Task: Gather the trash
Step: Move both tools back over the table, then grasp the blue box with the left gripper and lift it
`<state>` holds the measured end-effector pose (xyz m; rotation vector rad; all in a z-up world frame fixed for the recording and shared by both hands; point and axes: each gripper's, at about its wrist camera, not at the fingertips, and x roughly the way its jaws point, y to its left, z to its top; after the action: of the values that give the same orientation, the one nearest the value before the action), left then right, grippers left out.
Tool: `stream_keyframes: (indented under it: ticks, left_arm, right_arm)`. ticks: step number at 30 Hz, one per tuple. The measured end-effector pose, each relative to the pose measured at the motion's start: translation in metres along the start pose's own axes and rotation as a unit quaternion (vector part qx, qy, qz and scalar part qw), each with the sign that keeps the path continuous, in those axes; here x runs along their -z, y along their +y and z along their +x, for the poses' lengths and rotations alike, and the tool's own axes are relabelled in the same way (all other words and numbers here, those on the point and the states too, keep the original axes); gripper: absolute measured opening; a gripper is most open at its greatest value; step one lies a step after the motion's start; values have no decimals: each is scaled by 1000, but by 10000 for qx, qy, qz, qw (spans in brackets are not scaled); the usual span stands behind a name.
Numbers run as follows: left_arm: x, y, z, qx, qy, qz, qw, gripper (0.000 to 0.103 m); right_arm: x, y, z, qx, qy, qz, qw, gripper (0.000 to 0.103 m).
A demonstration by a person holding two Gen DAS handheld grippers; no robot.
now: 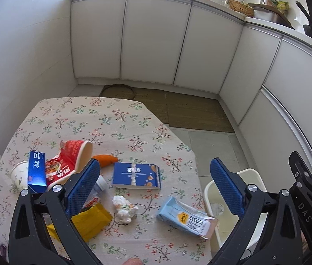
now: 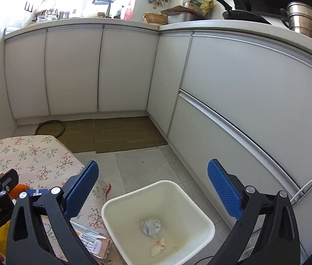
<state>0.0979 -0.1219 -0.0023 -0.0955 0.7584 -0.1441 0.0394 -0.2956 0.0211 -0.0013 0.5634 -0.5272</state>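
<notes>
Left gripper [image 1: 154, 184] and right gripper [image 2: 153, 188] both gape empty; tissue [image 1: 124, 208] lies at the left fingers' six o'clock, bin [image 2: 158, 220] under the right.

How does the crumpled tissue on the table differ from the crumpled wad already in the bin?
The tissue lies on the floral tablecloth, still uncollected; the grey wad sits at the bottom of the white bin. The tissue looks white with faint coloured specks; the wad looks greyer. Both are crushed into loose balls.
</notes>
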Motion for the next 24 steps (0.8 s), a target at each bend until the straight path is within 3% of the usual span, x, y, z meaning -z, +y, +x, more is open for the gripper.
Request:
stream_keyframes:
  ticks: [15, 20, 24]
  left_arm:
    - [8, 129, 0, -920, 321, -828, 9918, 96]
    - [16, 182, 15, -1038, 746, -1501, 9804, 96]
    - [27, 225, 36, -873, 1143, -2248, 9637, 96]
  right_arm:
    - [9, 123, -15, -948, 30, -621, 9936, 96]
    - [15, 152, -16, -1142, 67, -861, 9897, 96]
    - [20, 166, -15, -1210, 116, -985, 9877, 96]
